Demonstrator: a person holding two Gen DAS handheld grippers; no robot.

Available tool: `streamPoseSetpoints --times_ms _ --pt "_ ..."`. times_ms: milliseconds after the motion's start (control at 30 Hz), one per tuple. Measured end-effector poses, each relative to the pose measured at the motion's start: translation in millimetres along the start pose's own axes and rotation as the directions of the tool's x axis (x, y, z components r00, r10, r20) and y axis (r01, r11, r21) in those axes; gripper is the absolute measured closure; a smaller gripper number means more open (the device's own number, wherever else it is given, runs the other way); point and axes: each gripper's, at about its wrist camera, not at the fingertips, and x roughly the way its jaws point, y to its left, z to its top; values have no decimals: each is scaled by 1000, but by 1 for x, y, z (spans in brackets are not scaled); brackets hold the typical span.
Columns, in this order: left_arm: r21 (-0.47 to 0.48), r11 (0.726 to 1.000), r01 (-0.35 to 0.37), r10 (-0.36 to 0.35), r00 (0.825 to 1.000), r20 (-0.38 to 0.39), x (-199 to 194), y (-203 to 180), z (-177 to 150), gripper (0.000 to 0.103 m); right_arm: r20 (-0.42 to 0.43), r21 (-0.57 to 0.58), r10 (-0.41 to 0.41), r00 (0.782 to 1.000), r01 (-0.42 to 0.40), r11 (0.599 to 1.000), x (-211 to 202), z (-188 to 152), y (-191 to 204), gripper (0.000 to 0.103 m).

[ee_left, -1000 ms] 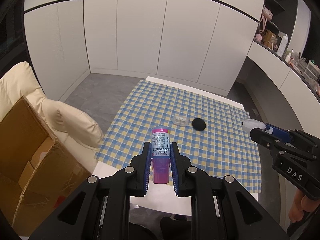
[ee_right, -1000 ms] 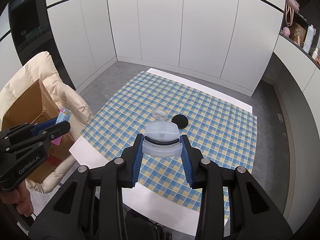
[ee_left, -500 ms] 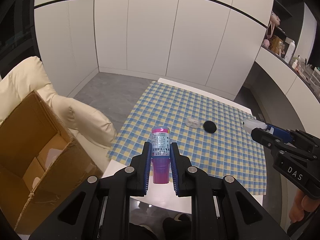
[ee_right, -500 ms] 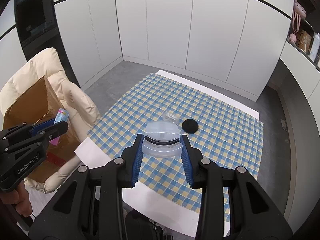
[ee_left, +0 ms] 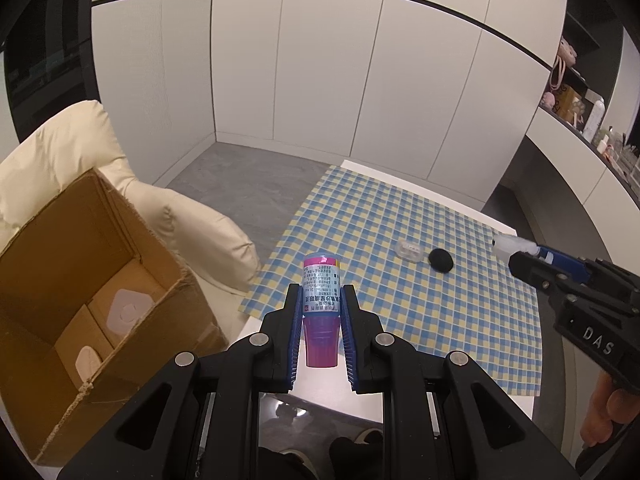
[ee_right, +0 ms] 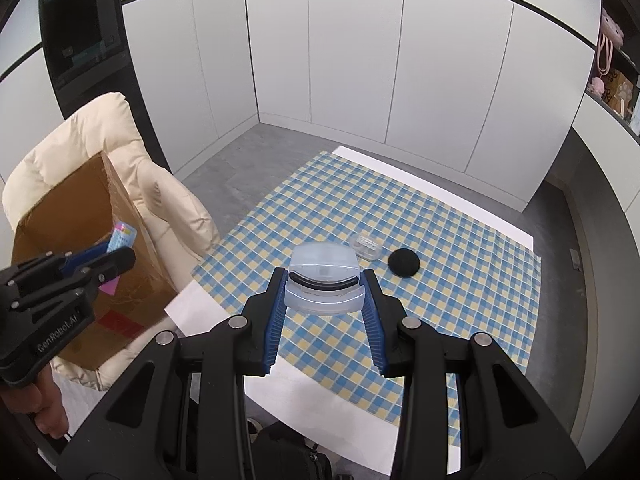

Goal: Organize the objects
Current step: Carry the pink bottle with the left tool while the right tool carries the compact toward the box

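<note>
My left gripper (ee_left: pixel 321 304) is shut on a pink tube with a printed label (ee_left: pixel 321 292), held upright above the table's near left edge, next to the open cardboard box (ee_left: pixel 80 280). My right gripper (ee_right: pixel 325 286) is shut on a translucent plastic case with a dark band (ee_right: pixel 323 278), over the checked cloth (ee_right: pixel 440 240). Left on the cloth are a small clear container (ee_right: pixel 366 246) and a black round object (ee_right: pixel 404 263). In the right wrist view the left gripper (ee_right: pixel 116 254) and its tube (ee_right: pixel 120 238) hang in front of the box (ee_right: pixel 72 220).
The box sits on a cream armchair (ee_left: pixel 60 152) left of the white table (ee_right: pixel 320 392); flat pale items lie at its bottom (ee_left: pixel 128 310). A counter with shelves and bottles (ee_left: pixel 592 128) runs along the right. White cabinet walls stand behind. A hand (ee_left: pixel 604 420) holds the right gripper.
Both grippers have shifted left with their loads still held. The box has come nearer and its inside now shows in the left wrist view; the table has slid right.
</note>
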Motion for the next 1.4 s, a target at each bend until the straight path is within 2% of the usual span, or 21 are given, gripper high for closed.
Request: streamPoseSetpoints --times_ms 533,1400 --pt "-47 998 -44 44 999 8 -10 31 -4 85 25 -20 35 999 -35 999 -1 14 24 66" --pt "-129 984 -125 129 992 18 -30 90 -17 85 26 -111 116 993 -113 987 10 23 96 66"
